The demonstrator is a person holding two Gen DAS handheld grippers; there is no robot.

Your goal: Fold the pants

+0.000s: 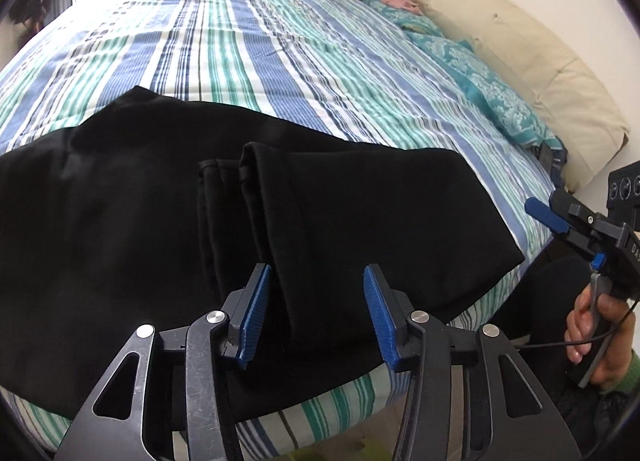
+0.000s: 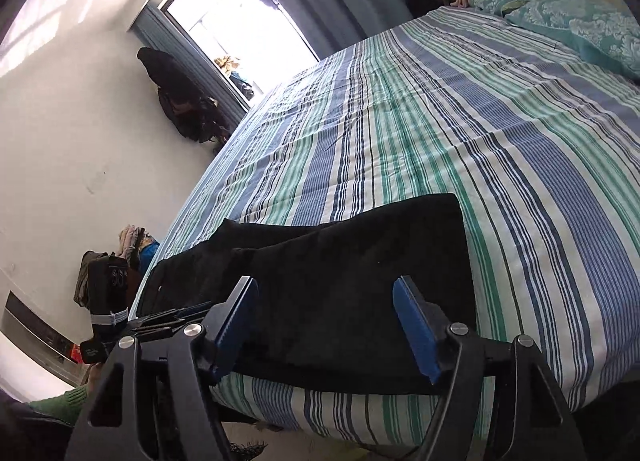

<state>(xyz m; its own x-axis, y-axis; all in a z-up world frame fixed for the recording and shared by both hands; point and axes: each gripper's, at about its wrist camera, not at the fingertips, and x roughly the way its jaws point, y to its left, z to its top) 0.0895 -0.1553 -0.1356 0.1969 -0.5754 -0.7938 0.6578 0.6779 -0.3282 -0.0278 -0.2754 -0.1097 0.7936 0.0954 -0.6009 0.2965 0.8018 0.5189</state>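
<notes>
Your black pants (image 1: 140, 201), matte soft cloth, folded in layers at the striped bed's (image 1: 280, 41) near edge, your left tongs (image 1: 316, 313) spread, ribbed blue pads, right tongs (image 2: 326, 325) spread, both empty.

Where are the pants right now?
The pants lie folded on the striped bed, along its near edge, just ahead of both open grippers in each wrist view, well away from the pillows at the far right.

both claws (image 1: 316, 311) (image 2: 326, 325) wide apart, empty
</notes>
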